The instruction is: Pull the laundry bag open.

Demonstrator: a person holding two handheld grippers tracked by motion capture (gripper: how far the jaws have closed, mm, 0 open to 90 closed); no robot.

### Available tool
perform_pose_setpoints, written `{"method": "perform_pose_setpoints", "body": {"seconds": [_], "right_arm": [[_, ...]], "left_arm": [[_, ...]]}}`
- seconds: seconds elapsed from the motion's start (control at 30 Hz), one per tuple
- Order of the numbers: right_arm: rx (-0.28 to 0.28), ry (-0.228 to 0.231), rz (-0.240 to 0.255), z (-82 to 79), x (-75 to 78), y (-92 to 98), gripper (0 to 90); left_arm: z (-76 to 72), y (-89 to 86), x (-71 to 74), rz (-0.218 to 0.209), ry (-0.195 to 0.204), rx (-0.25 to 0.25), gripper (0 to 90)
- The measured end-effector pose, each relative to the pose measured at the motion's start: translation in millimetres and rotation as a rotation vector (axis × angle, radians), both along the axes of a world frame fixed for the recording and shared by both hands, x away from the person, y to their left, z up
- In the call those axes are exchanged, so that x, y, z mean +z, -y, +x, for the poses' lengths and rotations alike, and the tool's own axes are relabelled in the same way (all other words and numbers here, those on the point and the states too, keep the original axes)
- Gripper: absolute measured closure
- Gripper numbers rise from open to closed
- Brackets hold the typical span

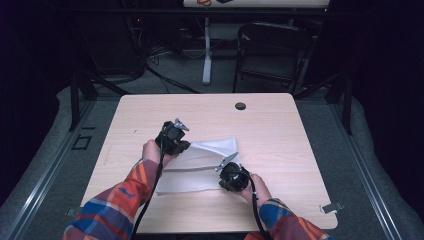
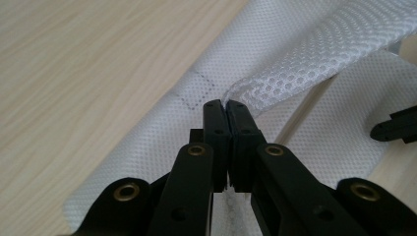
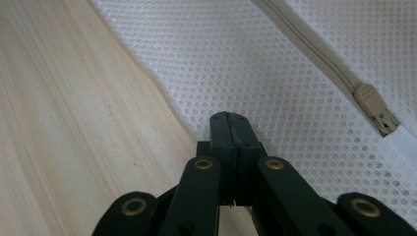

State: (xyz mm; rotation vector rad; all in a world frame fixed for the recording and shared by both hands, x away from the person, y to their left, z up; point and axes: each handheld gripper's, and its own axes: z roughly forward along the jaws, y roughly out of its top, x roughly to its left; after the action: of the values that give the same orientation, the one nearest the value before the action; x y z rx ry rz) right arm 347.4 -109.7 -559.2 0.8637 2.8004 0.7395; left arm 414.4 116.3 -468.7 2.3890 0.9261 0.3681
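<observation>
Two grippers on mesh bag (image 1: 200, 165) mid-bench: left gripper (image 2: 226, 104) jaws clamped on a lifted fold, right gripper (image 3: 230, 118) jaws closed, pressing bag flat. Lift slowly, keep right pinned.

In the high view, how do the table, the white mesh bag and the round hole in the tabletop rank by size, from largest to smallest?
1. table
2. white mesh bag
3. round hole, plainly the smallest.

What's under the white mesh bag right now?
The mesh bag lies on the bare wooden table. Its lifted flap, pinched by the left tool, shows only more mesh beneath. Anything under the flat part stays covered.
</observation>
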Motion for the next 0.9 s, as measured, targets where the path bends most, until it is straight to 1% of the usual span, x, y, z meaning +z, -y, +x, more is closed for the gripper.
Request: {"method": "perform_pose_setpoints", "body": {"seconds": [0.13, 0.17, 0.3, 0.37, 0.43, 0.47, 0.5, 0.57, 0.6, 0.63, 0.67, 0.7, 0.9], "right_arm": [[0.002, 0.0, -0.005, 0.3, 0.3, -0.4, 90.0], [0.0, -0.002, -0.003, 0.4, 0.2, -0.4, 90.0], [-0.002, -0.011, -0.004, 0.8, 0.6, -0.4, 90.0], [-0.004, -0.014, 0.005, 0.6, 0.4, -0.7, 90.0], [-0.006, -0.013, 0.007, 0.6, 0.2, -0.6, 90.0], [-0.024, -0.017, 0.026, -0.6, -0.9, -1.3, 90.0], [-0.021, -0.018, 0.028, -0.5, -1.1, -1.2, 90.0], [-0.015, -0.027, 0.027, -1.0, -0.7, -0.9, 90.0], [0.003, -0.037, 0.001, -0.3, 1.3, -0.2, 90.0], [0.003, -0.044, -0.001, -0.7, 1.6, -0.2, 90.0], [0.0, -0.045, -0.018, -1.2, 2.8, 0.0, 90.0], [-0.019, -0.048, 0.015, -3.2, 0.5, -1.1, 90.0], [0.008, -0.07, 0.008, -8.6, 1.4, -2.6, 90.0]], "left_arm": [[5.8, -0.8, 6.3, 0.008, 0.015, 0.011, 88.8], [7.8, -1.0, 7.4, 0.009, 0.012, 0.01, 88.8], [17.1, -1.3, 12.0, 0.003, 0.021, 0.021, 88.8], [22.1, -0.8, 14.9, -0.004, 0.025, 0.027, 88.7], [26.1, 1.0, 17.7, -0.001, 0.03, 0.029, 88.8], [27.8, 2.1, 19.2, 0.004, 0.036, 0.031, 88.7], [29.8, 3.3, 21.1, 0.005, 0.036, 0.031, 88.8], [32.9, 5.0, 23.6, 0.007, 0.051, 0.038, 88.7], [34.0, 5.6, 24.8, 0.008, 0.051, 0.041, 88.8], [35.5, 6.3, 26.1, 0.009, 0.054, 0.042, 88.7], [36.8, 7.1, 27.3, 0.006, 0.058, 0.044, 88.7], [37.9, 8.0, 28.6, 0.009, 0.063, 0.047, 88.8], [45.5, 12.6, 34.4, 0.014, 0.088, 0.054, 88.7]]}}
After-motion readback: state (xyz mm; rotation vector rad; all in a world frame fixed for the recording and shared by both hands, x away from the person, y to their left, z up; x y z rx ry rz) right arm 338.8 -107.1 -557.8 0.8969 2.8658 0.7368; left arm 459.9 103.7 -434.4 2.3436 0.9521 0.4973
